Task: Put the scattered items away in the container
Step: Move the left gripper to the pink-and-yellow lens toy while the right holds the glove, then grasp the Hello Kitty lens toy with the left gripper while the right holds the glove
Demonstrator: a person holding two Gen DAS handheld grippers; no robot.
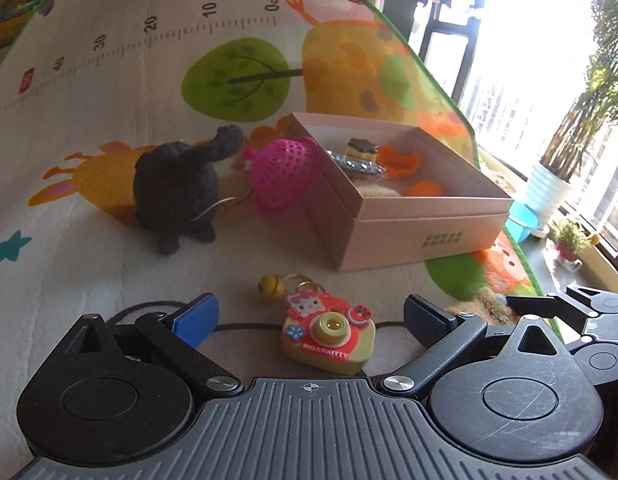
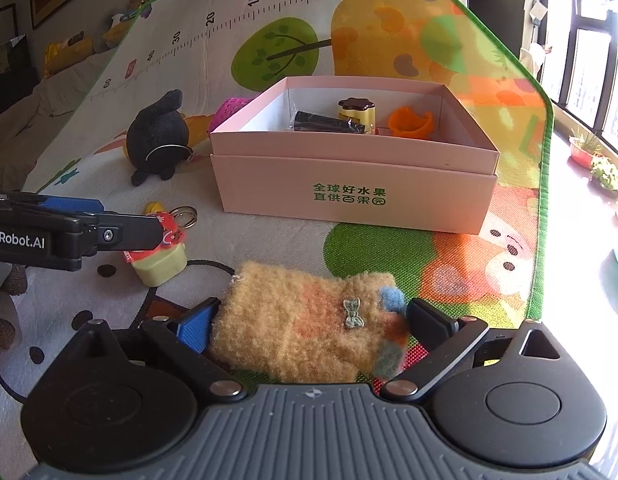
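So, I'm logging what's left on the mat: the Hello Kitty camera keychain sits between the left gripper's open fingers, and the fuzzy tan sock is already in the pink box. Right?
Not quite. The fuzzy tan sock is not in the pink box; the right wrist view shows it on the mat between the right gripper's open fingers. The camera keychain does sit between the left gripper's open fingers.

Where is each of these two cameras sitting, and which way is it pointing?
Left wrist: on the left gripper, low over the mat, facing the toy camera between its open fingers; the right gripper's tip shows at right.
Right wrist: on the right gripper, facing the fuzzy sock between its open fingers; the left gripper shows at left.
Shared: pink box, black plush, toy camera.
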